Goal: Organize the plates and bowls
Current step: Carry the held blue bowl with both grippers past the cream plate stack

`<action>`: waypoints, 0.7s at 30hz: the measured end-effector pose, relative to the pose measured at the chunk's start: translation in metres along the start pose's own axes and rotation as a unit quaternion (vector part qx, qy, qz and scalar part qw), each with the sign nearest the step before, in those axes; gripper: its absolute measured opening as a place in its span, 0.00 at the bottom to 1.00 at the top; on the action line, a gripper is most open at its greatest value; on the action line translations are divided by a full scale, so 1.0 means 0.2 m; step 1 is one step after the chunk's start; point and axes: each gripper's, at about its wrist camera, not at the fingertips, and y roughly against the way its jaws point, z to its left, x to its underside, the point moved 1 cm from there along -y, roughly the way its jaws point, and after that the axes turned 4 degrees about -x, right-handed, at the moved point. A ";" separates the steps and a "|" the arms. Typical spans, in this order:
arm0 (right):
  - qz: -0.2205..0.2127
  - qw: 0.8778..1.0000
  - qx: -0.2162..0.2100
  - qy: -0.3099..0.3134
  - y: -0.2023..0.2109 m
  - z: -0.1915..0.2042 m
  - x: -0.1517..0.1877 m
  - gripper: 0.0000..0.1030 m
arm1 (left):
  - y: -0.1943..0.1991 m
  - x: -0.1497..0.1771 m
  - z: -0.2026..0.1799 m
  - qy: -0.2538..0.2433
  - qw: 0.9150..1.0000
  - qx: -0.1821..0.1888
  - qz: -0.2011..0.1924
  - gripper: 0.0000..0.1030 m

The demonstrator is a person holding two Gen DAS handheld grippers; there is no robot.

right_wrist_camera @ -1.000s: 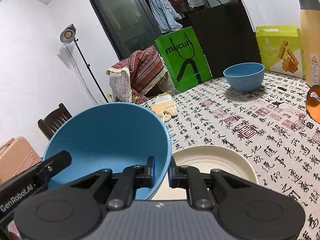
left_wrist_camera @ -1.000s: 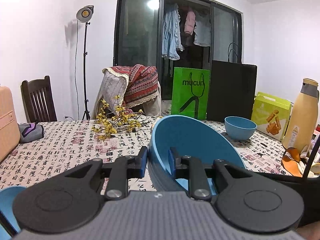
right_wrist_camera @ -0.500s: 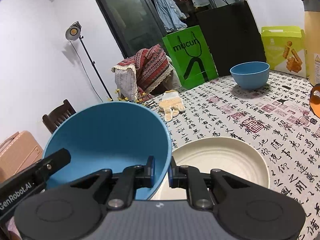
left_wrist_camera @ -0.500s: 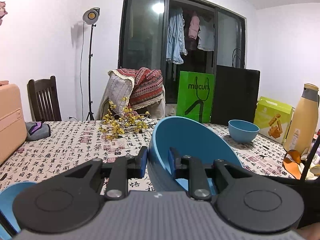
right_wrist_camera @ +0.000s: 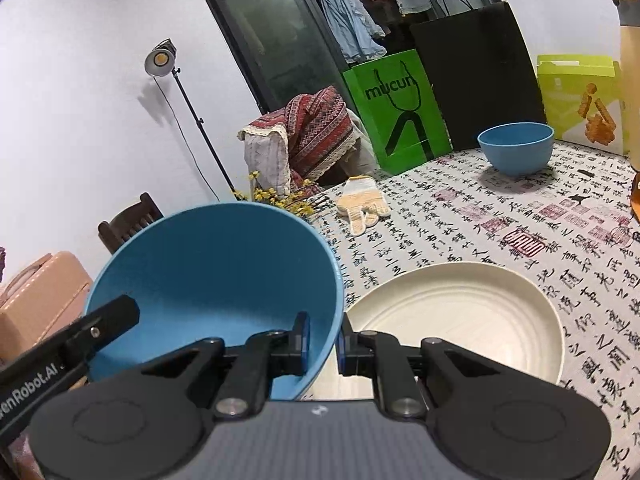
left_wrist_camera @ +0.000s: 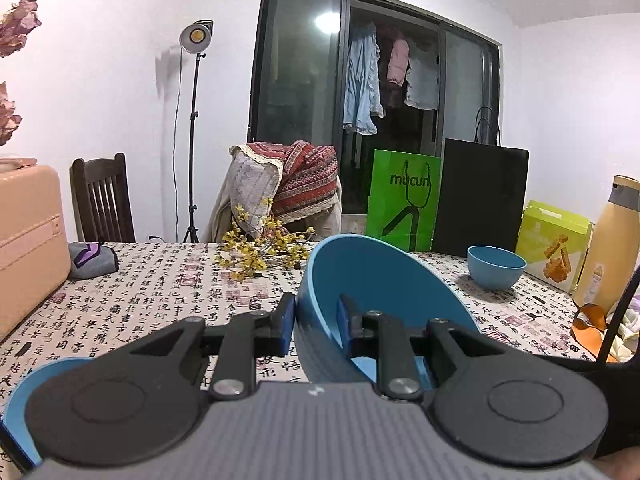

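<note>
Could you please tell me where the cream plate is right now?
In the right wrist view the cream plate lies flat on the patterned tablecloth, just right of the large blue bowl and nearer the camera than the knitted glove.

The right gripper (right_wrist_camera: 322,342) has its jaws clamped on the rim of a big blue bowl (right_wrist_camera: 216,280), which hangs tilted above the bench (right_wrist_camera: 500,236). A second black gripper arm (right_wrist_camera: 76,340) reaches in at the bowl's left edge. Just right of the bowl a cream plate (right_wrist_camera: 460,320) lies flat on the cloth. Farther back lie a knitted glove (right_wrist_camera: 362,202) and a small blue bowl (right_wrist_camera: 516,146), near a green bag (right_wrist_camera: 396,108).
</note>
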 end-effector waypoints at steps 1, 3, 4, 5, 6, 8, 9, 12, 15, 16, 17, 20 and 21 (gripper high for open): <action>0.001 1.000 -0.001 0.001 0.00 0.01 0.01 0.13 | 0.00 0.00 0.01 0.001 1.000 -0.001 0.000 0.22; 0.003 1.000 -0.003 0.002 -0.01 0.02 0.01 0.13 | 0.01 0.01 0.03 0.003 1.000 -0.002 0.000 0.22; 0.004 1.000 -0.004 0.004 -0.01 0.03 0.02 0.13 | 0.01 0.01 0.03 0.005 1.000 -0.002 0.000 0.22; 0.005 1.000 -0.005 0.005 -0.01 0.04 0.02 0.13 | 0.01 0.01 0.04 0.007 1.000 -0.003 0.000 0.22; 0.005 1.000 -0.005 0.006 -0.01 0.05 0.03 0.13 | 0.01 0.01 0.05 0.008 1.000 -0.003 0.000 0.22; 0.006 1.000 -0.006 0.008 -0.01 0.07 0.03 0.13 | 0.02 0.01 0.07 0.011 1.000 -0.005 -0.001 0.22; 0.007 1.000 -0.007 0.009 -0.02 0.07 0.04 0.13 | 0.02 0.01 0.07 0.011 1.000 -0.006 -0.001 0.22; 0.009 1.000 -0.009 0.010 -0.02 0.09 0.05 0.13 | 0.03 0.01 0.09 0.014 1.000 -0.007 -0.003 0.22; 0.011 1.000 -0.011 0.012 -0.02 0.11 0.05 0.13 | 0.03 0.01 0.10 0.017 1.000 -0.009 -0.004 0.22; 0.011 1.000 -0.012 0.013 -0.02 0.11 0.05 0.13 | 0.03 0.01 0.11 0.018 1.000 -0.009 -0.004 0.22; 0.011 1.000 -0.012 0.014 -0.03 0.11 0.05 0.13 | 0.04 0.01 0.11 0.019 1.000 -0.009 -0.005 0.22; 0.012 1.000 -0.013 0.016 -0.03 0.13 0.06 0.13 | 0.04 0.02 0.12 0.022 1.000 -0.010 -0.005 0.22; 0.013 1.000 -0.013 0.017 -0.03 0.13 0.06 0.13 | 0.04 0.02 0.13 0.022 1.000 -0.011 -0.005 0.22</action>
